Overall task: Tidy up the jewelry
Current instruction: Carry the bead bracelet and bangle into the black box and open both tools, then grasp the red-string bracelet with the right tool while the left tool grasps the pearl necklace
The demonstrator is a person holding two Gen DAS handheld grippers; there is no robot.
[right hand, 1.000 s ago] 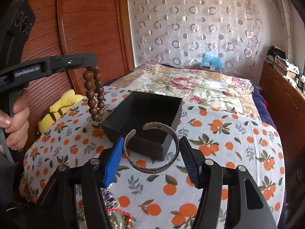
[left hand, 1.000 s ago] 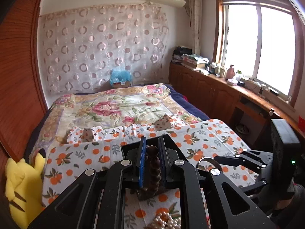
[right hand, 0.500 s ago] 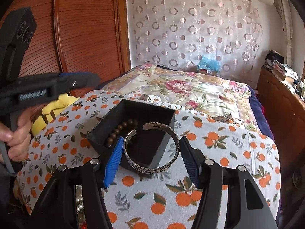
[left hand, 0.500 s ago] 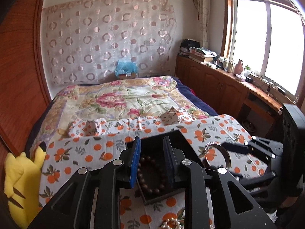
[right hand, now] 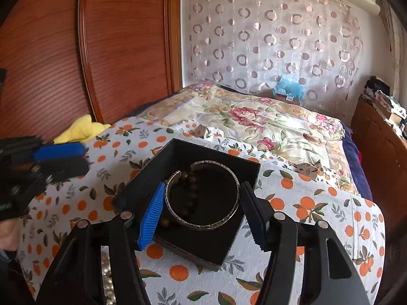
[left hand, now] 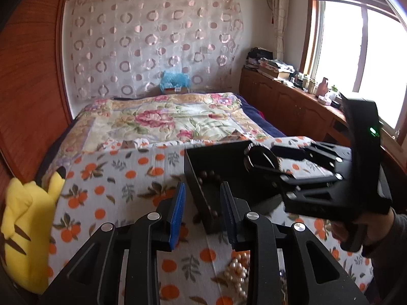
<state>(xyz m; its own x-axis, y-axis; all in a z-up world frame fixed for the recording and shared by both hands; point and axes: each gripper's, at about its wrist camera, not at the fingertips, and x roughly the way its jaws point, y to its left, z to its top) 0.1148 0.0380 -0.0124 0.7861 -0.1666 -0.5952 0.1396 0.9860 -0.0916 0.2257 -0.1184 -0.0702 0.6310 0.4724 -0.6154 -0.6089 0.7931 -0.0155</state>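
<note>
The right gripper (right hand: 201, 203) had its jaws clamped across the silver cuff bangle (right hand: 203, 195), holding it level right over the open black box (right hand: 142, 178), which looked like a setup for dropping it in flat instead of tipping it against a wall. The wooden bead bracelet (right hand: 190, 185) was already lying in the box under the cuff, toward 10 o'clock. The left gripper (left hand: 202, 211) sat off at the box's 9 o'clock with jaws parted and empty, probably out of the way, and a pile of pearls (left hand: 239, 274) waited on the orange-print cloth (left hand: 122, 178) at 6 o'clock.
</note>
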